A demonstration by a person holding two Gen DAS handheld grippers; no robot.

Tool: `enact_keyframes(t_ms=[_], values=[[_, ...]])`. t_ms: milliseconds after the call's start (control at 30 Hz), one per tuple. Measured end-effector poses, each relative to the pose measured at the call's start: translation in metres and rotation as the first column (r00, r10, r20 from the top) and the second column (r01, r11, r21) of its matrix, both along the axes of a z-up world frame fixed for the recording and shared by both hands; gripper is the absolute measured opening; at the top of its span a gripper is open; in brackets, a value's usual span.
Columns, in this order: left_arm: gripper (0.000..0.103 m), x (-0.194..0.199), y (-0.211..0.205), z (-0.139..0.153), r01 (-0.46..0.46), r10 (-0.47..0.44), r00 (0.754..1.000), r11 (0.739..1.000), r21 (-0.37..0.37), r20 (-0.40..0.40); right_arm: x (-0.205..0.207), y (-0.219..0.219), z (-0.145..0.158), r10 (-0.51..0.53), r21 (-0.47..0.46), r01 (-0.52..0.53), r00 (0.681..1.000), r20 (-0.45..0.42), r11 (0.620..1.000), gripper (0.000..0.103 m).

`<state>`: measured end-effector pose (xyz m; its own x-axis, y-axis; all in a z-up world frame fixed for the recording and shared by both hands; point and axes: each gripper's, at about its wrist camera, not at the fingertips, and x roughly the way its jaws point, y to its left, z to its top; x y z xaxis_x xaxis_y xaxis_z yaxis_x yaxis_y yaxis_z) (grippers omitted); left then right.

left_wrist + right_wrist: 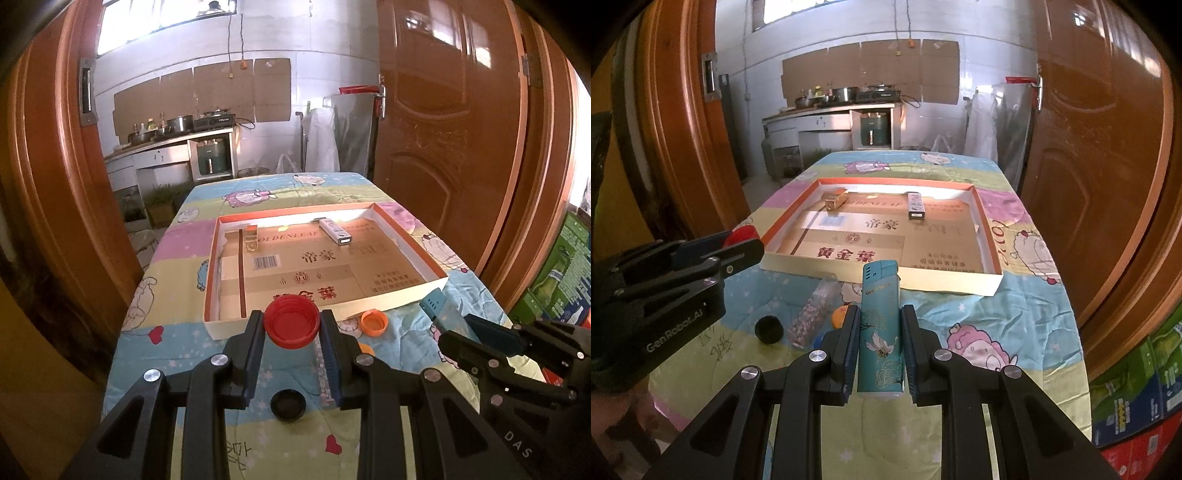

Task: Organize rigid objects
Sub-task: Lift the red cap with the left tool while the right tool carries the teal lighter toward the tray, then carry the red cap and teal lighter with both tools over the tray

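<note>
Big orange-brown wooden doors (443, 122) frame the view on both sides, w/ a white-tiled kitchen wall (820, 40) behind, cardboard sheets (207, 92) stuck on it, and a counter (166, 146) carrying pots and a stove. Green printed boxes (1145, 376) stacked at the far right. In the middle, a table under a cartoon-print quilt (1015, 314), pastel patches w/ sheep and hearts. On it lies a shallow cardboard tray (410, 295), orange-rimmed, gold printed base; inside, towards the back, a gold lighter (835, 201) on the left and a white-and-silver lighter (916, 206) on the right, well apart. In front of the tray, on the quilt: a clear patterned lighter (812, 314), an orange cap (373, 322), a black cap (288, 405). Left gripper (291, 325) pinches a red bottle cap (291, 326) between its fingers, open side up, held just at the tray's near wall. Right gripper (880, 332) is pressed onto a teal lighter (881, 325) w/ a bird design, upright along the fingers, its top overlapping the tray's near edge.
</note>
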<state>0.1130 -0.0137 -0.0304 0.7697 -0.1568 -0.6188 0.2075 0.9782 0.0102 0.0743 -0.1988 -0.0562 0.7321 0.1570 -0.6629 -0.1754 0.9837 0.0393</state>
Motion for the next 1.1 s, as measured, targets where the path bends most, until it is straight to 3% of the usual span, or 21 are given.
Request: enact_keyframes(t_ms=[567,1100], values=[[0.030,0.022,0.003,0.001,-0.003,0.003,1.000,1.000,0.002,-0.009,0.020,-0.005,0.011,0.003,-0.018,-0.003,1.000,0.002,1.000,0.022],[0.030,0.059,0.003,0.001,-0.010,0.007,0.999,0.999,-0.044,-0.051,0.072,-0.021,0.017,-0.013,0.009,0.013,1.000,-0.028,1.000,0.022]])
